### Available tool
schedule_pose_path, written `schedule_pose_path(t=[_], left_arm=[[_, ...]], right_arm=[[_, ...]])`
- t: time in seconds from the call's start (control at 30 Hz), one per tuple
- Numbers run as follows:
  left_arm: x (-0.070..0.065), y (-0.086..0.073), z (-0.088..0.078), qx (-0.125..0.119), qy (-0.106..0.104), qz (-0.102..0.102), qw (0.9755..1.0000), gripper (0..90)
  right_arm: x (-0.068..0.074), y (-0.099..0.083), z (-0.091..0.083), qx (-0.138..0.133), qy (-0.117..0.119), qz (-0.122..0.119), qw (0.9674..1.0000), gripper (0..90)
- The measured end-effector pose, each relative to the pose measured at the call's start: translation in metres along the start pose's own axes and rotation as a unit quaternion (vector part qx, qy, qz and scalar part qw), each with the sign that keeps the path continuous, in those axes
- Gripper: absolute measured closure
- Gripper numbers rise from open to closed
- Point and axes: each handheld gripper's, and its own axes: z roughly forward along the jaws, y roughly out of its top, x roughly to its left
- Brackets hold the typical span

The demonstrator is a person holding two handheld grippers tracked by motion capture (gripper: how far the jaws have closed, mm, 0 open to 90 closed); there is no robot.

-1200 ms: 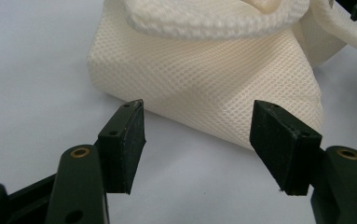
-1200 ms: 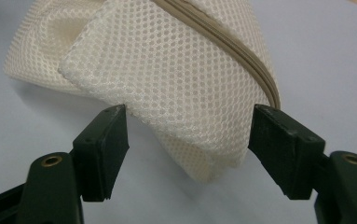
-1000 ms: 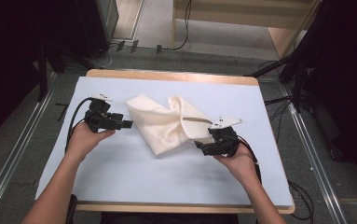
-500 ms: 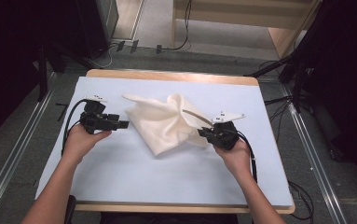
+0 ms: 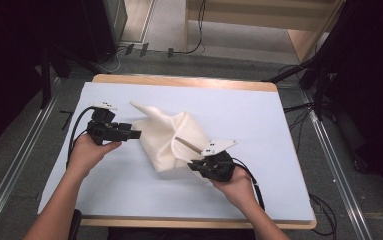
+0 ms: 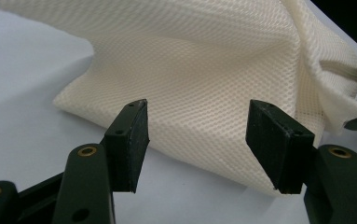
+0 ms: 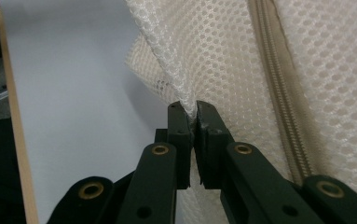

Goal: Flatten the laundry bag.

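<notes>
The right tool (image 7: 194,122) pinches a thin fold of the mesh laundry bag (image 5: 171,140) beside its zipper (image 7: 278,107); that bite could slip. The left tool (image 6: 204,135) gapes empty before the bag on the table (image 5: 279,130).

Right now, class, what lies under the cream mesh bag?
Under the mesh bag lies the pale blue table cover, visible all around it. Whatever sits directly beneath or inside the bag is hidden by its folds.

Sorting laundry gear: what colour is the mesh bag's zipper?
Beige, on the cream honeycomb-mesh bag; its zipper shows best in the right gripper view.
</notes>
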Motion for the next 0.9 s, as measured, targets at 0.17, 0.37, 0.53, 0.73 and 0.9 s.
schedule_pose_path(t=[0.17, 0.37, 0.53, 0.73, 0.9], left_arm=[[-0.011, 0.004, 0.003, 0.005, -0.014, 0.004, 0.9999, 41.9], [-0.045, 0.011, 0.021, 0.027, -0.053, 0.034, 0.9976, 43.3], [-0.059, 0.015, 0.037, 0.042, -0.058, 0.047, 0.9963, 43.1], [-0.063, 0.013, 0.053, 0.063, -0.058, 0.051, 0.9951, 47.1], [-0.063, 0.011, 0.056, 0.058, -0.088, 0.052, 0.9931, 80.0]], right_arm=[[0.003, -0.003, 0.007, 0.009, 0.008, 0.005, 0.9999, 87.3], [0.007, -0.005, 0.014, 0.016, 0.007, 0.005, 0.9998, 87.3], [0.013, -0.005, 0.016, 0.017, 0.018, -0.005, 0.9997, 87.2], [0.015, -0.004, 0.018, 0.017, 0.021, -0.011, 0.9996, 87.1], [0.014, -0.003, 0.019, 0.020, 0.022, -0.009, 0.9995, 83.9]])
